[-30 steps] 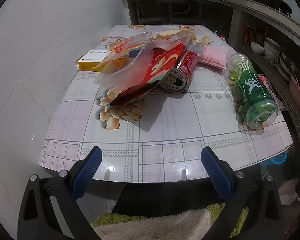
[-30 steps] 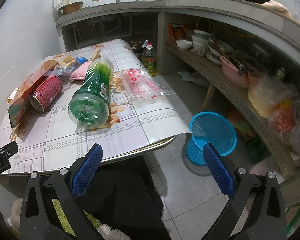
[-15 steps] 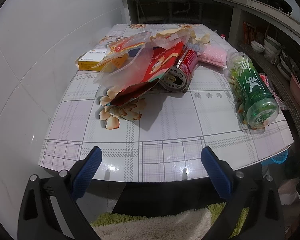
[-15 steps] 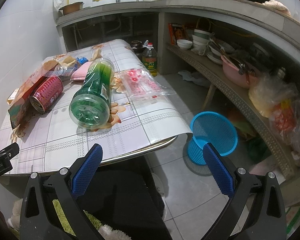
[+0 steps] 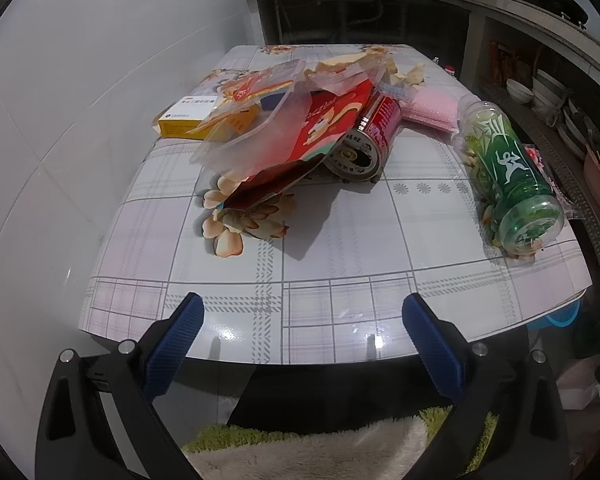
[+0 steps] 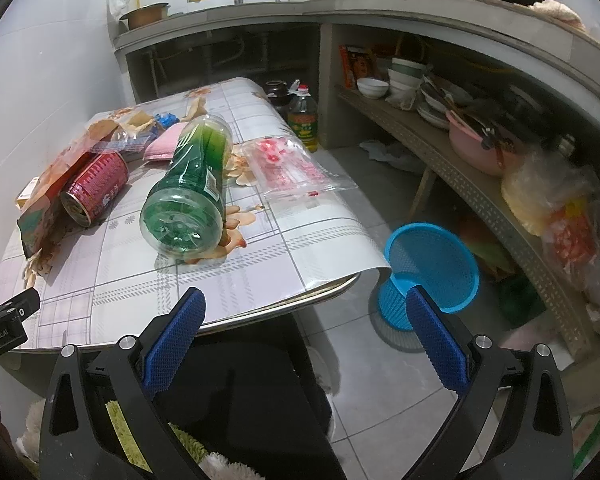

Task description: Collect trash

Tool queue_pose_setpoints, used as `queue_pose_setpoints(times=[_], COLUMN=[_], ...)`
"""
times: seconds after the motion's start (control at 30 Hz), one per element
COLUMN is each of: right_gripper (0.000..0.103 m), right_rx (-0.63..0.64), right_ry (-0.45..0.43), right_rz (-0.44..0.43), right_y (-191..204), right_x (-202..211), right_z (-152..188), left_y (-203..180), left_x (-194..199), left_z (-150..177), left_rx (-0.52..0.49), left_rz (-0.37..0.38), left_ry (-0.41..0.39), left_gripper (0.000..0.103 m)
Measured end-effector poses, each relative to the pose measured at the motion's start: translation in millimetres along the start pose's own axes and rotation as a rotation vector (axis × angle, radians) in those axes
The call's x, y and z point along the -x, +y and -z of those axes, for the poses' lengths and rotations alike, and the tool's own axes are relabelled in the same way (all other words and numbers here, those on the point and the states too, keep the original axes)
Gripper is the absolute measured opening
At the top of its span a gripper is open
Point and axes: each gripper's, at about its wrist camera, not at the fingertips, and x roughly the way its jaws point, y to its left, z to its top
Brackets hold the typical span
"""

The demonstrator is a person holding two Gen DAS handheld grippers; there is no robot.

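Note:
Trash lies on a table [image 5: 340,248] with a checked flower-print cloth. A green plastic bottle [image 5: 508,168] [image 6: 192,192] lies on its side near the right edge. A red can [image 5: 364,140] [image 6: 96,192] lies beside a red foil bag [image 5: 300,148] and clear wrappers [image 5: 260,128]. A yellow box [image 5: 192,116] and a pink pad [image 5: 432,110] sit further back. A clear packet with red print [image 6: 296,168] hangs near the table edge. My left gripper [image 5: 300,312] hovers open at the table's near edge. My right gripper [image 6: 306,308] is open, held off the table's front right corner.
A blue mesh bin [image 6: 428,272] stands on the tiled floor right of the table. An oil bottle [image 6: 304,120] stands on the floor beyond. A shelf [image 6: 480,196] with bowls and bags runs along the right. A white tiled wall [image 5: 60,120] borders the left.
Both views have shifted only slightly. Nothing on the table has moved, and both grippers stay open.

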Motion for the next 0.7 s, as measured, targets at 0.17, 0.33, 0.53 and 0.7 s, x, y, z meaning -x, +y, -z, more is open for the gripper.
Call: queue_pose_setpoints(times=[0.17,0.33,0.53,0.7], right_gripper=[0.096,0.096,0.096,0.096], right_rx=[0.001,0.001,0.000,-0.006], right_ry=[0.002,0.010,0.012,0.017], right_rz=[-0.005,-0.010,-0.008,-0.001], right_y=[1.3,1.5,2.1,2.8], right_x=[-1.7,-4.0,-5.0,-8.1], right_z=[0.0,-0.1,0.0,-2.2], left_y=[0.7,0.4,0.3,2.1], left_x=[-0.7,-2.1,-3.9,-8.8], left_z=[-0.2,-0.1,-1.4,-7.5], left_rx=[0.000,0.000,0.001,-0.003], left_rz=[-0.004,-0.006,-0.004,-0.001], left_ry=[0.007,0.013,0.020,0.012], left_gripper=[0.097,0.097,0.097,0.097])
